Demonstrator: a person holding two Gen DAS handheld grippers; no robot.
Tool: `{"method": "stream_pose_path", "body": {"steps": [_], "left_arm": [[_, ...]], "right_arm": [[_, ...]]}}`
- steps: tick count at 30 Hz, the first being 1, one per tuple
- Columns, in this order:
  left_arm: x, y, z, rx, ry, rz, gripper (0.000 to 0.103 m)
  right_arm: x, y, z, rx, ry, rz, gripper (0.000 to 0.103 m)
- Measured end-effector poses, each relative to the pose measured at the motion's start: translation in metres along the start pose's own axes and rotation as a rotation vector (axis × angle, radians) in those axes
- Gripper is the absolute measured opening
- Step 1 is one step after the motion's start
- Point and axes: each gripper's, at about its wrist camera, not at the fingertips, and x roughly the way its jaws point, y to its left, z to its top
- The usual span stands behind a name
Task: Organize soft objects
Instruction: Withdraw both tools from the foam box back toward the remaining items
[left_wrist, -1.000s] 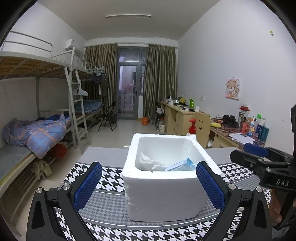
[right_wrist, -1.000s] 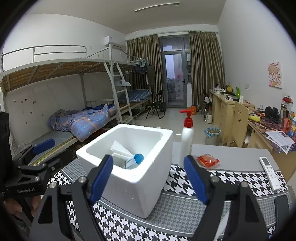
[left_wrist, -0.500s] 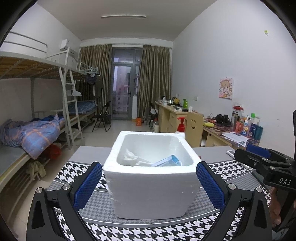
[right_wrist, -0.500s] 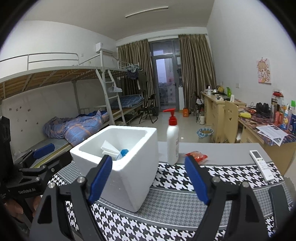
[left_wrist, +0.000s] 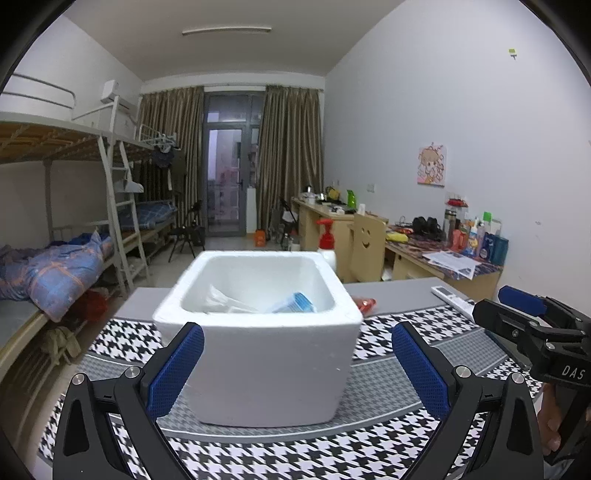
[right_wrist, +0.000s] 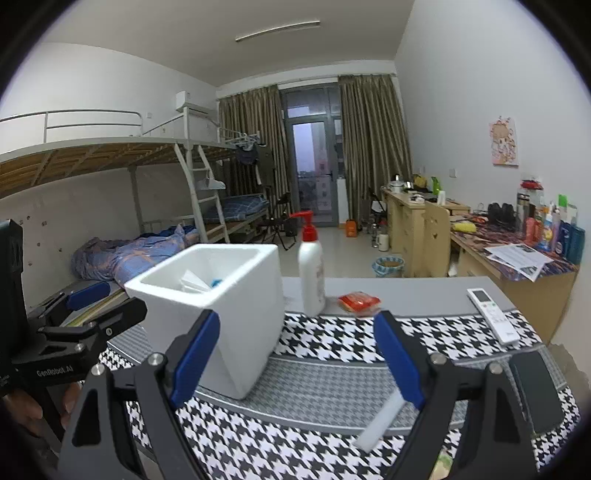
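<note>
Two soft packs already lie in the foam box (left_wrist: 258, 332) at frame centre; my left gripper (left_wrist: 297, 369) and right gripper (right_wrist: 295, 358) gape empty. Next I fetch the red packet (right_wrist: 359, 302).

Left wrist view: low over the houndstooth mat (left_wrist: 399, 339), looking straight and close at the white foam box (left_wrist: 273, 369), toward the balcony door (left_wrist: 225, 181). Right wrist view: similar height, further right, box (right_wrist: 236, 317) off to its left. Shared: box, pump bottle (right_wrist: 311, 273), red packet (right_wrist: 359, 303), remote (right_wrist: 493, 315).
</note>
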Motion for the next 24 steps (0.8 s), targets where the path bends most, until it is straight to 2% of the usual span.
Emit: {"method": "stream_pose_path", "body": {"steps": [10, 17, 24], "left_arm": [[0.011, -0.026, -0.008, 0.051, 0.033, -0.066, 0.102], [0.018, -0.036, -0.012, 0.048, 0.05, -0.11, 0.102], [0.02, -0.052, -0.015, 0.086, 0.051, -0.128, 0.102]], "right_arm": [[-0.011, -0.022, -0.011, 0.033, 0.019, -0.081, 0.088], [-0.019, -0.042, -0.018, 0.069, 0.028, -0.134, 0.089], [-0.026, -0.055, -0.022, 0.088, 0.038, -0.19, 0.089]]}}
